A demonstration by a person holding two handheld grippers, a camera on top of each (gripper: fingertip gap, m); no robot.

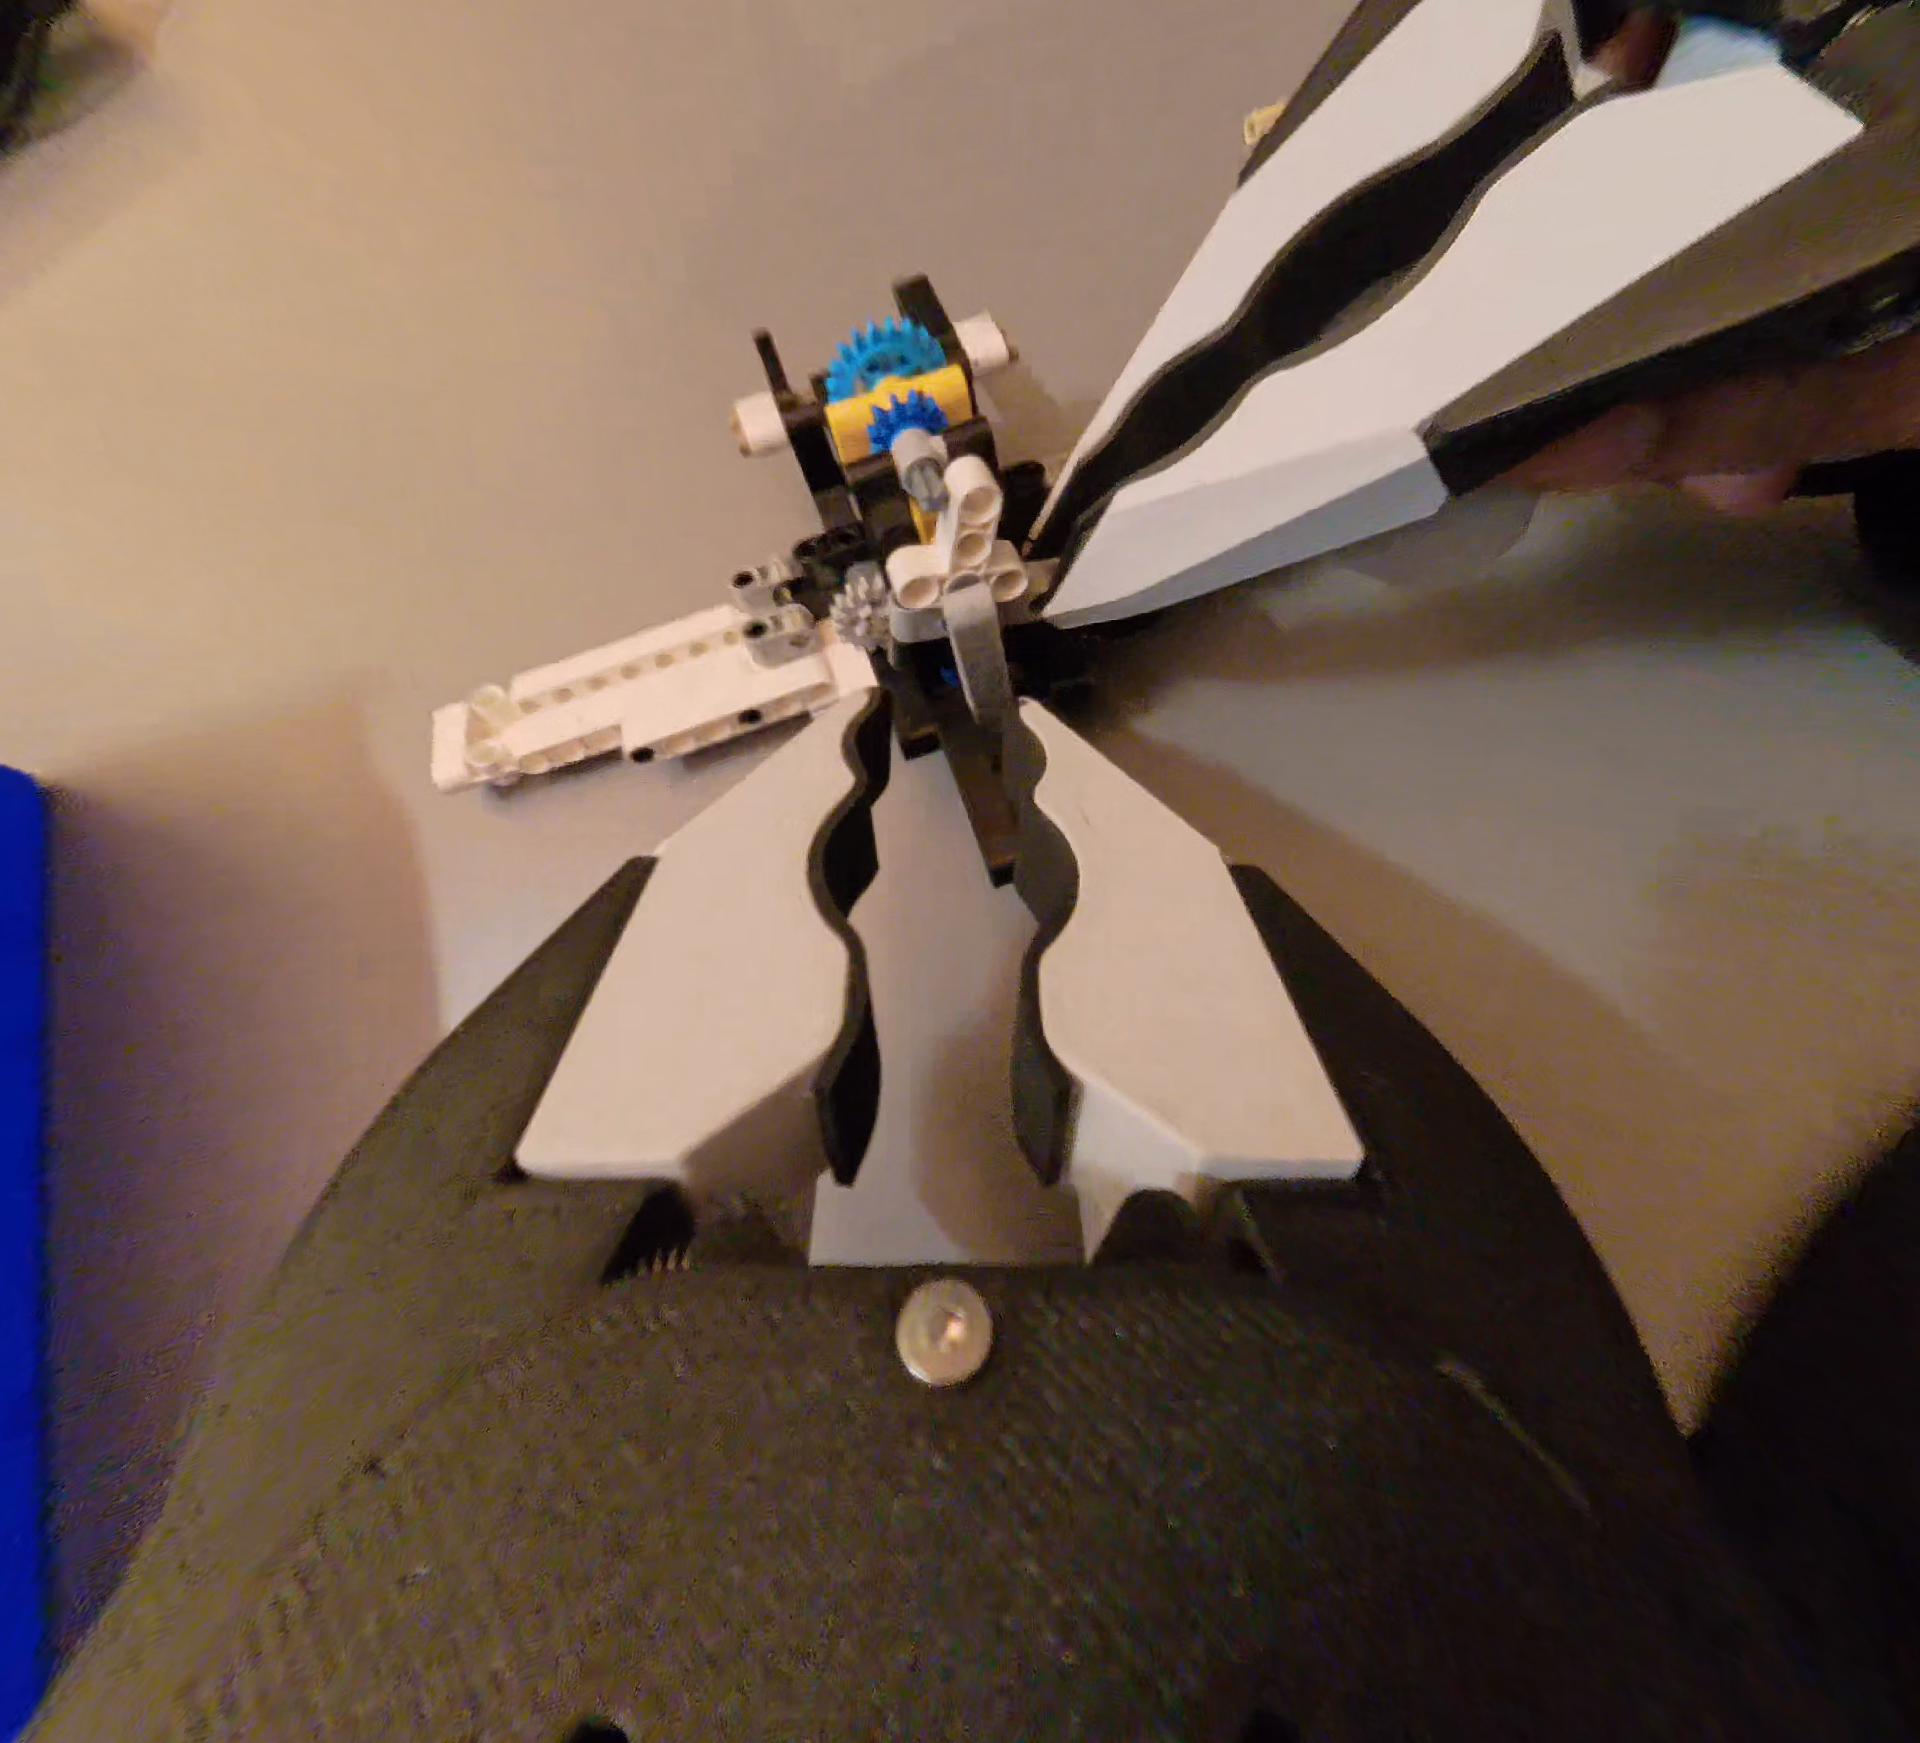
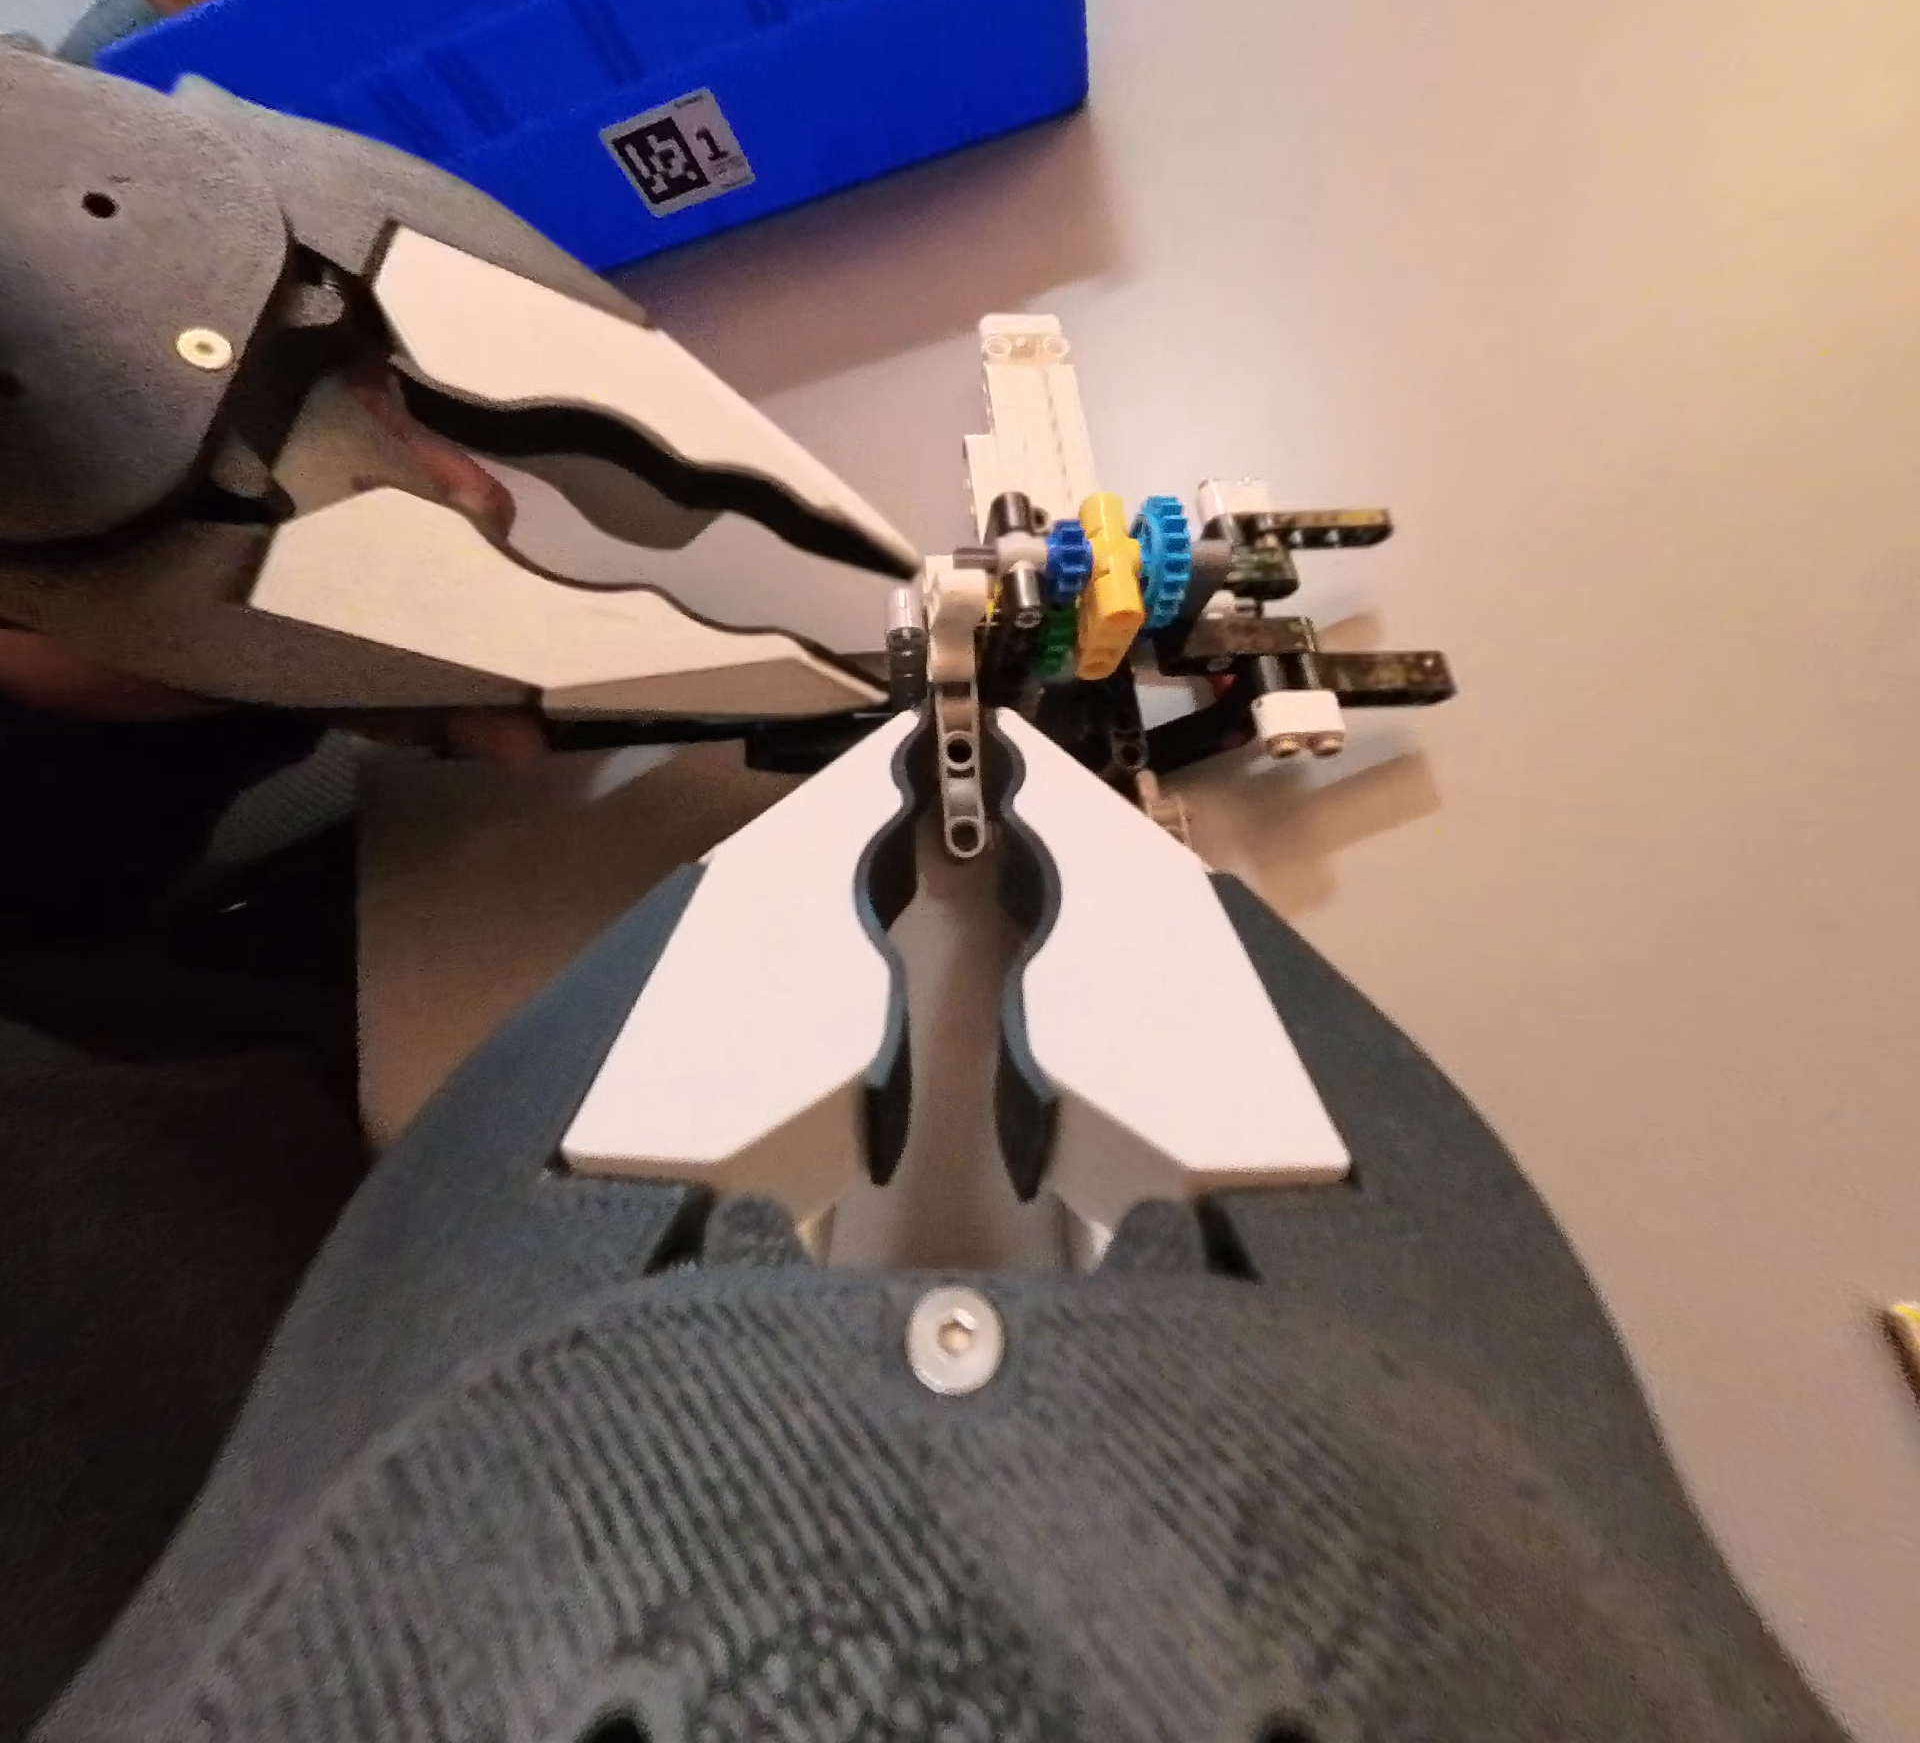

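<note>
So, a small plastic building-brick model (image 1: 904,488), with a black frame, a white beam section and a row of gears, was sat on the plain grey counter (image 2: 1507,239), not far from a blue plastic bin (image 2: 727,10) with a printed sticker on its wall. A light-blue gear (image 2: 1164,561) and a yellow connector (image 2: 1107,592) were lined up on the axle across the middle, and the white beam section (image 1: 644,696) was laid flat on the counter off to one side.

The left gripper (image 1: 951,717) was closed in on the black near end of the model, with both fingers looking like they were pressed against it, so the frame was pinned down where it sat. The right gripper (image 2: 966,737) was brought in from the other side, its fingers clamped on a thin light-grey holed lever (image 2: 961,779) hung off a white connector at the model's end. Only the upper stretch of the lever was caught. The lower holes were left sticking out between the fingers.

As for handling, a lever that thin would probably be popped off or bent if twisted sideways, so it's best kept square between the fingers and the frame held firmly.
</note>
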